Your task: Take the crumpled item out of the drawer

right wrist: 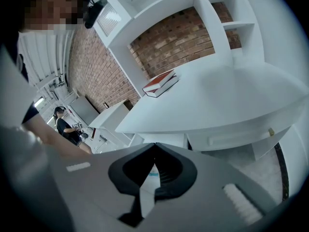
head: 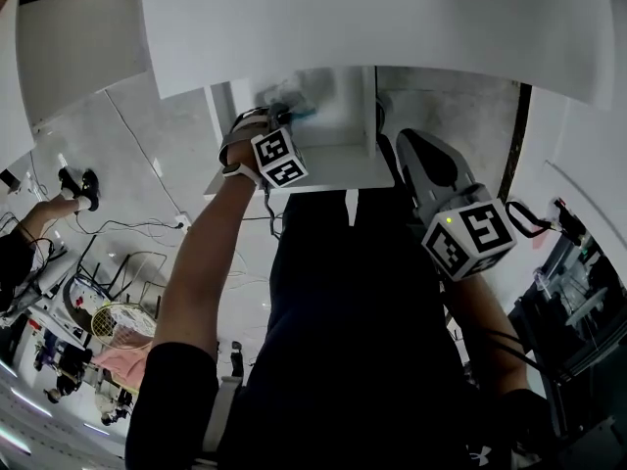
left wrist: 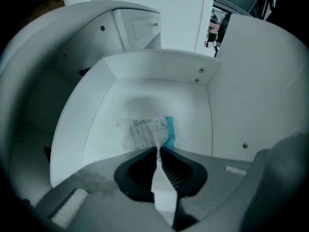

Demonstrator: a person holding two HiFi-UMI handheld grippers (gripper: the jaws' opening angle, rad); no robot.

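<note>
Wrapper [left wrist: 145, 132], crumpled, clear with some print and a teal edge, is caught by its near edge between the fingers of my left gripper [left wrist: 158, 151]. The two dark pads are closed on it and almost meet at their tips. The rest of the wrapper spreads out past them over the floor of the drawer [left wrist: 157, 65]. I cannot tell if it is lifted a little or lies flat there. The left gripper points straight down into the white, pulled-out drawer. In the head view its cube [head: 279, 157] sits above the drawer's front part, with my left forearm [head: 196, 262] behind it. My right gripper [right wrist: 154, 148] has its fingers together, the tips touching each other. Through the small gap behind the tips I see only a bit of white and teal, too small to name. In the head view this gripper hangs outside the drawer, just beside its right wall, and points down at a slant. Its own view goes over the white desk [right wrist: 231, 100], where two books [right wrist: 161, 83] lie stacked near the brick wall [right wrist: 178, 37]. Far at the left of that view is a person [right wrist: 65, 124] in dark clothes.
</note>
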